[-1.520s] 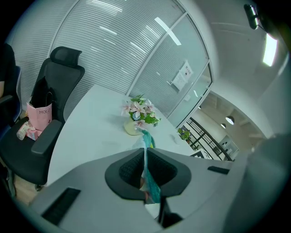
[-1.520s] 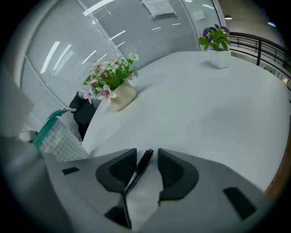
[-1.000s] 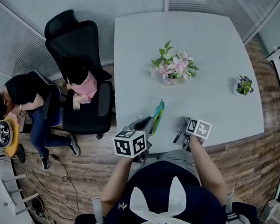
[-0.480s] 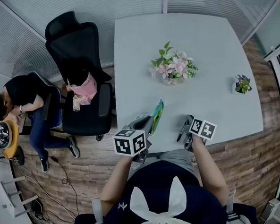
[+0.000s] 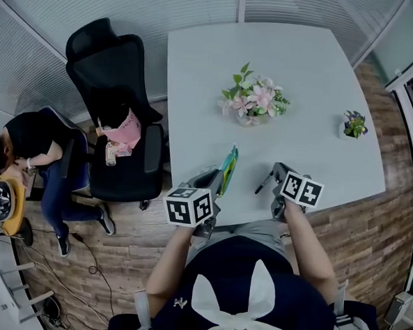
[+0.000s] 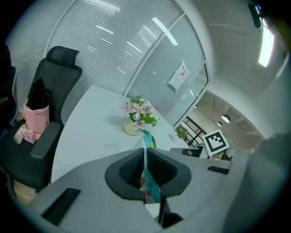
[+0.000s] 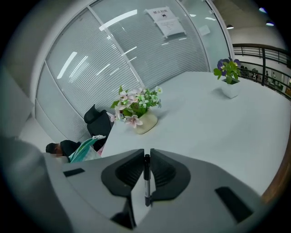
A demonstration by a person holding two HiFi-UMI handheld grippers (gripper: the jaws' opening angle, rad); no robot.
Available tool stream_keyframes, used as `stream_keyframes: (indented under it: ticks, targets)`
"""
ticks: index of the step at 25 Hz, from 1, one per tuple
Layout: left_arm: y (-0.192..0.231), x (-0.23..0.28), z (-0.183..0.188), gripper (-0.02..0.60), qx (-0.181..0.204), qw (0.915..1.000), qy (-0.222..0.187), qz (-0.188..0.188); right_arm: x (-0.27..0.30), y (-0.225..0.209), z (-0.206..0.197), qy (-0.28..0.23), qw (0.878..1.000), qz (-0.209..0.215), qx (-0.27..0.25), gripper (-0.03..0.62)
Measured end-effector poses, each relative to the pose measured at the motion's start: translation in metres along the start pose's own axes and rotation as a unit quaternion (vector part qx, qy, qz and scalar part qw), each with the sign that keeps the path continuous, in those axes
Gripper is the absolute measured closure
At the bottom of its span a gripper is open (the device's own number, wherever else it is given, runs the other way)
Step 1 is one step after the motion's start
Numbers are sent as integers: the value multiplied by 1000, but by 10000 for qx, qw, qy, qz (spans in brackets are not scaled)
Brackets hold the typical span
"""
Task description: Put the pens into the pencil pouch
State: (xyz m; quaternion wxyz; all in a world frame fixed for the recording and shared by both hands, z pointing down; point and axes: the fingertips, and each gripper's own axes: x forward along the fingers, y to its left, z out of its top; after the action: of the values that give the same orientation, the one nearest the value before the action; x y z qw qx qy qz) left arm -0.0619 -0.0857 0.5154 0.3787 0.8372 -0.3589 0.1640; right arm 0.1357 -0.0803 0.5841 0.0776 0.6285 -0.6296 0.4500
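Left hand-held gripper (image 6: 145, 159): dark ribbed jaws pinched together on thin teal fabric pouch (image 5: 228, 170), which is flat, edge-up, at lower centre of head view. Right hand-held gripper (image 7: 146, 157): jaws just been closing, clamped on slim black pen (image 7: 146, 179) with silvery lower barrel, right of pouch, over smooth pale table (image 5: 302, 76).

Two grippers are showing, the left gripper (image 6: 144, 157) and the right gripper (image 7: 146, 159), along with one pencil pouch (image 5: 227, 172) and one pen (image 5: 265, 182). One table (image 5: 323, 77) is carrying one flower bouquet (image 5: 256, 100) and, at its three o'clock, one small potted plant (image 5: 354, 125). At the table's nine o'clock, one black office chair (image 5: 117, 85) is bearing one pink bag (image 5: 125, 129), and one seated person (image 5: 33, 140) is sitting beyond it.
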Motion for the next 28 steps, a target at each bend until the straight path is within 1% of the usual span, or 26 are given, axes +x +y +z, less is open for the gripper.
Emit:
stream_keyframes:
  ticks: [9, 19, 28]
  targets:
    - [0, 0, 0, 545, -37, 10000, 37, -5, -22, 27, 32, -491, 9976, 218, -438, 548]
    - [0, 2, 1, 545, -83, 9999, 22, 122, -50, 70, 69, -823, 9903, 920, -637, 548]
    - [-1, 3, 4, 545, -201, 9993, 19, 327, -65, 92, 99, -1034, 9827, 1233, -919, 548]
